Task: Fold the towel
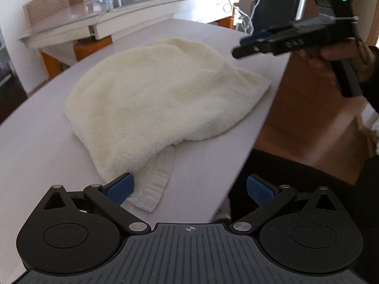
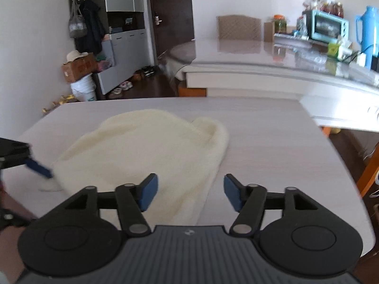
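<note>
The left gripper (image 1: 189, 189) was held wide open with nothing gripped, its left pad (image 1: 120, 187) over the towel's (image 1: 161, 94) hemmed corner. The right gripper (image 2: 190, 191) was likewise spread, empty, above the towel's near edge. The cream towel was laid rumpled on the pale table (image 2: 272, 142).

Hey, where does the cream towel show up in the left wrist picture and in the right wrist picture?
Left wrist view: the towel fills the middle of the picture, one hemmed corner reaching down toward the left gripper.
Right wrist view: the towel lies centre-left, just beyond the right gripper.
Shared landmark: the pale table under it.
</note>
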`<state>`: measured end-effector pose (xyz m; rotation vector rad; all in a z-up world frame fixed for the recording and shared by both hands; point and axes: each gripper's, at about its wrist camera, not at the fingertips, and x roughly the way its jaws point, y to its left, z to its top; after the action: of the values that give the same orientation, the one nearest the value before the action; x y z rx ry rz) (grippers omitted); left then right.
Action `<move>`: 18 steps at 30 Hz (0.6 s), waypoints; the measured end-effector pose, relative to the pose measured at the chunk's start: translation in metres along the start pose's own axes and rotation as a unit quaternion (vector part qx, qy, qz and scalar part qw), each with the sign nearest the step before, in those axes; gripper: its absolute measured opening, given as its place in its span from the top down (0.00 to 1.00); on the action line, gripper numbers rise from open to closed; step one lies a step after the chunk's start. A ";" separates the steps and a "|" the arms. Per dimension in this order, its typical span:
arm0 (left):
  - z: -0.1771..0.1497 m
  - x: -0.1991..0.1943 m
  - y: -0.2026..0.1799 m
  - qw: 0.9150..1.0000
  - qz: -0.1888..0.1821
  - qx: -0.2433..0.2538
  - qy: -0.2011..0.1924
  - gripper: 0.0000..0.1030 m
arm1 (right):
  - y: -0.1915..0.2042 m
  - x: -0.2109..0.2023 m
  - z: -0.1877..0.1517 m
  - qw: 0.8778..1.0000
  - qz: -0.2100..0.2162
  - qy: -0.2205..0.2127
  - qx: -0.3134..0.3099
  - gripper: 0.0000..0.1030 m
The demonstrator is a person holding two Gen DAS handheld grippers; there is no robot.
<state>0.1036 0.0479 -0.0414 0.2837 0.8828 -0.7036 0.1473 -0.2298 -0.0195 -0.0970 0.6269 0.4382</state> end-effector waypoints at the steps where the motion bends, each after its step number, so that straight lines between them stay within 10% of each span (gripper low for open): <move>1: 0.003 -0.006 0.005 1.000 0.006 -0.009 -0.014 0.00 | 0.000 0.004 0.003 1.000 -0.008 -0.005 -0.009 0.32; 18: 0.082 0.024 0.093 0.979 0.162 -0.092 -0.078 0.00 | -0.016 0.093 0.063 0.999 0.015 0.008 -0.050 0.48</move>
<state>0.2258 0.0650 -0.0146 0.1987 0.7244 -0.3334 0.2555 -0.1968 -0.0239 -0.1863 0.6233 0.4983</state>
